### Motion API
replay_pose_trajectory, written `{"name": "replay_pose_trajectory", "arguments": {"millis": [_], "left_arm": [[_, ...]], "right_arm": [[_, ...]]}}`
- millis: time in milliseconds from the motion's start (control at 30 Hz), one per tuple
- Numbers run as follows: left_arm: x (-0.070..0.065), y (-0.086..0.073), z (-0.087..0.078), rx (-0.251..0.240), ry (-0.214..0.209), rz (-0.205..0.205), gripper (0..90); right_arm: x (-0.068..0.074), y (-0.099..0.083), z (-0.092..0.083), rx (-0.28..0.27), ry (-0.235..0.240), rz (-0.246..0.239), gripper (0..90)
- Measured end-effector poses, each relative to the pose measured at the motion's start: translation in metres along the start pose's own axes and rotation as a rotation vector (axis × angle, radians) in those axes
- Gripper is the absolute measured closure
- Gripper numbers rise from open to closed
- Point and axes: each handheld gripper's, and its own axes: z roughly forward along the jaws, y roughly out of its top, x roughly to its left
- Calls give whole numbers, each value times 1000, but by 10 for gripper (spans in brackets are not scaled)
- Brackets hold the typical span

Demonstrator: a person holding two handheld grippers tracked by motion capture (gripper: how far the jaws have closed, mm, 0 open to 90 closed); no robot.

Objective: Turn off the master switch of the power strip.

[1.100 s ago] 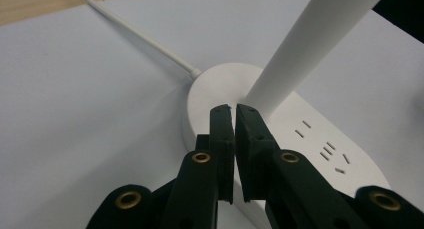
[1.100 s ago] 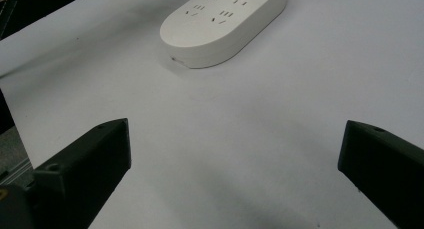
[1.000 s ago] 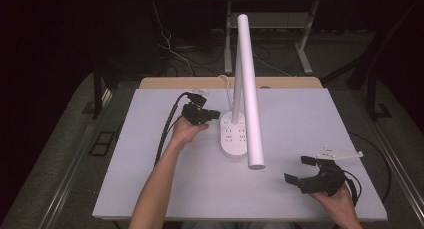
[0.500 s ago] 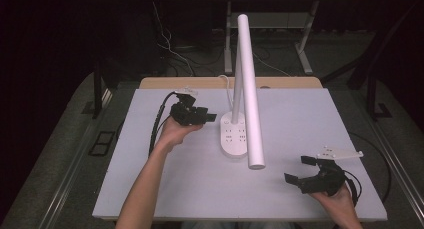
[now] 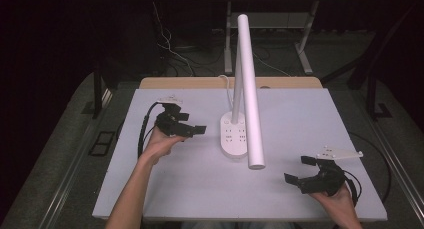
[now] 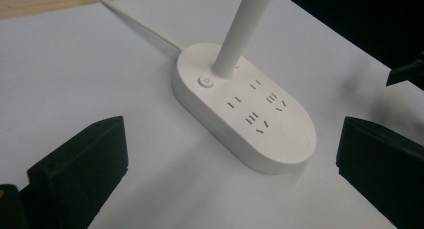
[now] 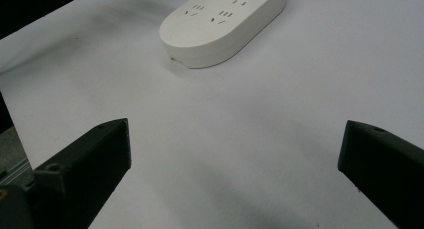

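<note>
Your left gripper (image 5: 191,131), wide open and empty, faces the lamp base (image 6: 245,109); next, reach its power button (image 6: 205,81). Right gripper (image 5: 304,171) idles open.

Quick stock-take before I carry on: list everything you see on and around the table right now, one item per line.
Table: one, white top with a wooden strip along the far edge, centre of the high view.
Desk lamp: one, white, a long tube arm rising from its base at mid table.
Lamp base: one, white oval with socket slots and a round button, flat on the table.
Lamp cord: one, white, running from the base over the far edge.
Floor cables: several, white and dark, on the floor beyond the table.
Left gripper: one, black, open, left of the base.
Right gripper: one, black, open, near right corner.
Forearms: two, entering from the near edge.
</note>
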Motion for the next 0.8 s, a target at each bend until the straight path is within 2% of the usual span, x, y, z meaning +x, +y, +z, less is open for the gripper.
{"name": "replay_pose_trajectory", "arguments": {"millis": [267, 467, 800], "left_arm": [[-5, -15, -16, -26, 27, -1, 0], [-10, -29, -27, -50, 21, -11, 0], [-25, -55, -41, -73, 37, 13, 0]], "right_arm": [[0, 0, 0, -2, -1, 0, 0], [0, 0, 1, 2, -2, -3, 0], [1, 0, 1, 1, -6, -10, 0]]}}
